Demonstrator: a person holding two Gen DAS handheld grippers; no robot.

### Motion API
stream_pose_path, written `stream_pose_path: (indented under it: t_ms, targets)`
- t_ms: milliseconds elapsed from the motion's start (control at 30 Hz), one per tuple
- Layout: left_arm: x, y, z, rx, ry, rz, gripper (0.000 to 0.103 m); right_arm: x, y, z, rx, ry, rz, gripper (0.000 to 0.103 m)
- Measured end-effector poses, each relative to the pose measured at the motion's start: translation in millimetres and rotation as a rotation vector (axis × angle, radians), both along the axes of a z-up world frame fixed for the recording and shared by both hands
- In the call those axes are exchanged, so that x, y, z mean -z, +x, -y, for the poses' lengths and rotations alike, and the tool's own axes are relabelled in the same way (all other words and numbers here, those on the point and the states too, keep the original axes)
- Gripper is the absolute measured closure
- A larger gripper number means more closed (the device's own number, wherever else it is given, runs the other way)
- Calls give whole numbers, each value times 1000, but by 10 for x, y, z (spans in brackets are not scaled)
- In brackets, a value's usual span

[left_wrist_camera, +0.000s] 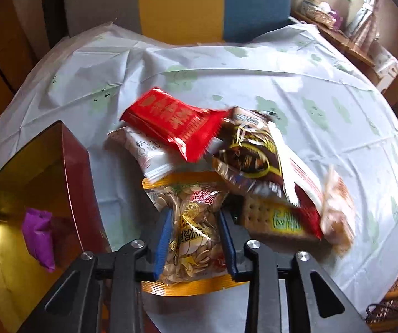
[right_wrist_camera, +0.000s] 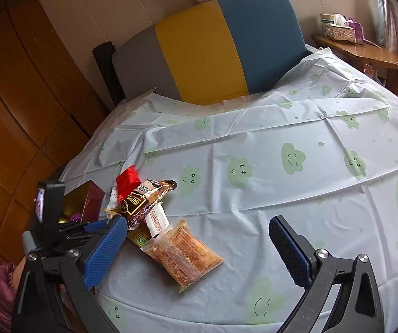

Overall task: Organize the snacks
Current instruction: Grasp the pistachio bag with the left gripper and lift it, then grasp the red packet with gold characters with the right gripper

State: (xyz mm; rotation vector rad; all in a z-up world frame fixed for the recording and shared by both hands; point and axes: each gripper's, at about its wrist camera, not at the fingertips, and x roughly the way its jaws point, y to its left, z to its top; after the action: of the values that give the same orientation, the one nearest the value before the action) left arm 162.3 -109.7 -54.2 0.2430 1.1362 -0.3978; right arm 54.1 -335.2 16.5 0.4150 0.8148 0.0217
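— Left gripper (left_wrist_camera: 196,238): blue pads clamped on the seed packet (left_wrist_camera: 192,236), which lies flat near the table's (left_wrist_camera: 309,88) near edge. Right gripper (right_wrist_camera: 196,252): jaws spread wide, empty, above the cloth.

— Remaining stock?

— Red packet (left_wrist_camera: 171,123), brown packet (left_wrist_camera: 250,155), cracker pack (left_wrist_camera: 271,216), heaped just beyond the seeds. Tin box (left_wrist_camera: 74,166) at the left edge, one purple packet (left_wrist_camera: 38,238) inside.

— Step in hand?

— Pickup, probably. Next: lift the seeds clear without dragging the heap, carry left, let go over the tin.

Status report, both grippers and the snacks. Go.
Left gripper shut on seed packet. Right gripper open, empty. Snack pile beside tin. Nothing blocking.
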Motion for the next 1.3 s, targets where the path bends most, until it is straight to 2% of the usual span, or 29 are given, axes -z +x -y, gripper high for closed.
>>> stream_pose_path:
  t_ms: [300, 500, 567, 667, 733, 900, 1033, 1300]
  targets:
    - [-161, -901, -17, 111, -118, 29, 71, 57, 17, -54, -12, -33, -29, 0]
    - [-42, -1421, 1, 176, -87, 81, 71, 137, 46, -283, -117, -78, -50, 0]
    - [-28, -1539, -7, 190, -83, 126, 71, 176, 67, -406, -171, -97, -61, 4]
    - [-11, -1605, -50, 188, -103, 147, 70, 231, 111, -616, -268, -107, -82, 17]
    - [-14, -1654, -53, 188, -109, 157, 70, 258, 173, -791, -329, -129, -103, 19]
    - [76, -1551, -149, 159, -165, 156, 67, 231, 499, -1203, -463, -186, -114, 19]
    - [90, -1519, -172, 144, -202, 153, 65, 247, 921, -1503, -538, -251, -142, 19]
    - [127, -1508, -221, 135, -257, 153, 64, 391, 1693, -1978, -616, -391, -195, 19]
